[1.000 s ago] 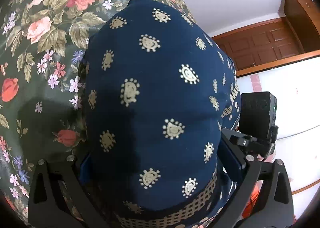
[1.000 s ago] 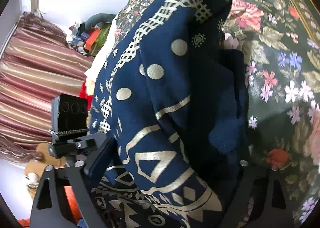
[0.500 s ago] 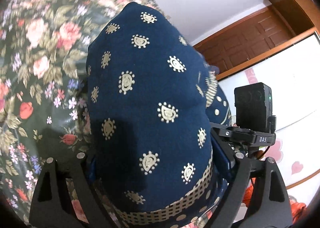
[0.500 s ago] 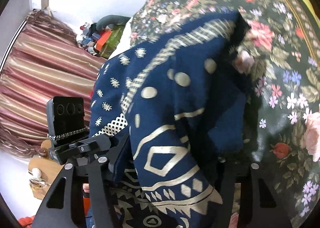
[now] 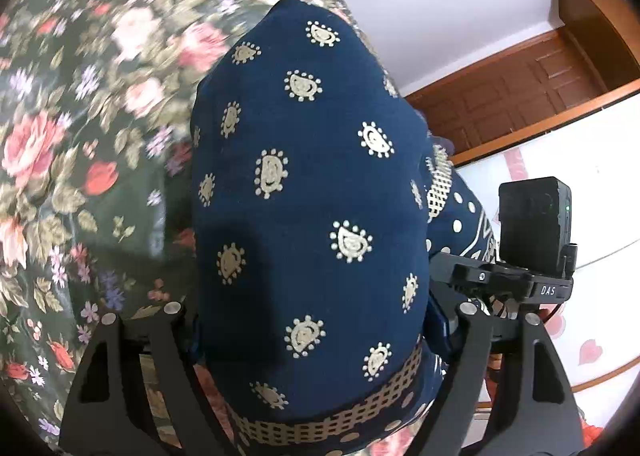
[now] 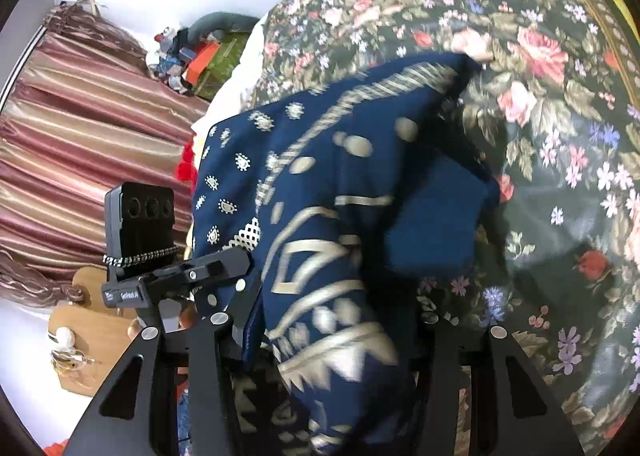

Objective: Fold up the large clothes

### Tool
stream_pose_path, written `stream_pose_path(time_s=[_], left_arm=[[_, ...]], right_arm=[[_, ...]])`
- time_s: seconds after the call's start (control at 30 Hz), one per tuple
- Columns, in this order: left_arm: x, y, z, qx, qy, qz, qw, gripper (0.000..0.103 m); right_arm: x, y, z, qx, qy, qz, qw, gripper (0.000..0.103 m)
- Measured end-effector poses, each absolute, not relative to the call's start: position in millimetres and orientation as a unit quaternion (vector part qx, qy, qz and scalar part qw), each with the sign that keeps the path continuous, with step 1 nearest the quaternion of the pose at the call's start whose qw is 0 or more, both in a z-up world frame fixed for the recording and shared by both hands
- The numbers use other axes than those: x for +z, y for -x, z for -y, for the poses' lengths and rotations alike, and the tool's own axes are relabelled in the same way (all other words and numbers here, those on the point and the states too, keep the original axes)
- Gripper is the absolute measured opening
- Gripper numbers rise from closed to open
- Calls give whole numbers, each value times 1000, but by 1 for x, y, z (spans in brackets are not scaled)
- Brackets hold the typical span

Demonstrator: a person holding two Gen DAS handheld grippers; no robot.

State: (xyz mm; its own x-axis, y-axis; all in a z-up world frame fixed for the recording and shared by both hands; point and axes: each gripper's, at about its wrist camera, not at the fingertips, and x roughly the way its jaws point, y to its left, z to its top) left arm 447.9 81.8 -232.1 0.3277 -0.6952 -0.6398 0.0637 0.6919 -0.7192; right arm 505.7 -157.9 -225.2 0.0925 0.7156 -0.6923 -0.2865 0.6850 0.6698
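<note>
A large navy garment point(image 5: 304, 216) with gold paisley motifs and a gold lattice border hangs lifted over the floral bedspread point(image 5: 72, 144). My left gripper point(image 5: 312, 332) is shut on it near the border band; the cloth bulges up and hides the fingertips. In the right wrist view the same garment point(image 6: 328, 224) shows gold geometric print and folds. My right gripper point(image 6: 332, 332) is shut on its bunched edge, held above the bedspread point(image 6: 560, 136).
The dark floral bedspread fills the area under both grippers. A brown wooden door point(image 5: 520, 96) and white wall lie beyond the left side. Striped pink curtains point(image 6: 80, 128), a pile of coloured items point(image 6: 192, 56) and a wooden board point(image 6: 92, 336) lie beyond the right side.
Both grippers have lifted the garment higher and pulled back from the bed. More bedspread shows around the cloth, and the garment's far corner has drawn nearer in the right wrist view.
</note>
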Motion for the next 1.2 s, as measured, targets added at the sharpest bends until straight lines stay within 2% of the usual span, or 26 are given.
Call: stream_pose_path(time_s=[0.07,0.13,0.2,0.3,0.4,0.47,0.63,0.67,0.7,0.77,0.87,1.0,1.2], left_arm=[[-237,-446,-87,-256,308,-522,753,81],[-242,-447,-90,-256,310,-525,750,81],[-248,-447,-95,-254,314,-529,746,82],[-251,-449,-96,-256,315,-530,744,83],[-251,-449,-88,-256,309,-530,747,84],[-253,-451,-87,-253,309,-530,748,86],[-261,-455,-84,-255,326,-531,739,88],[-264,-455,-85,-254,326,-531,740,88],[-265,-454,-86,-255,326,-530,740,88],[-262,-451,-84,-255,320,-526,745,88],[-248,-445,-74,-253,277,-516,770,87],[-223,-440,-61,-254,253,-500,789,84],[-190,-421,-67,-259,238,-468,810,80]], right_arm=[[-227,-505,154,353,-167,-576,718,48],[-225,-505,148,345,-140,-575,729,54],[-230,-506,151,331,-127,-583,731,72],[-243,-507,162,312,-126,-595,730,93],[-270,-510,173,318,-162,-613,704,97],[-275,-511,173,327,-171,-606,704,103],[-276,-517,151,348,-173,-591,707,102],[-276,-519,148,353,-176,-589,705,98],[-277,-521,147,360,-184,-585,703,86],[-281,-525,146,369,-205,-590,688,70],[-276,-523,149,381,-202,-583,688,57],[-265,-521,152,390,-206,-578,687,53],[-237,-509,156,402,-201,-560,696,53]])
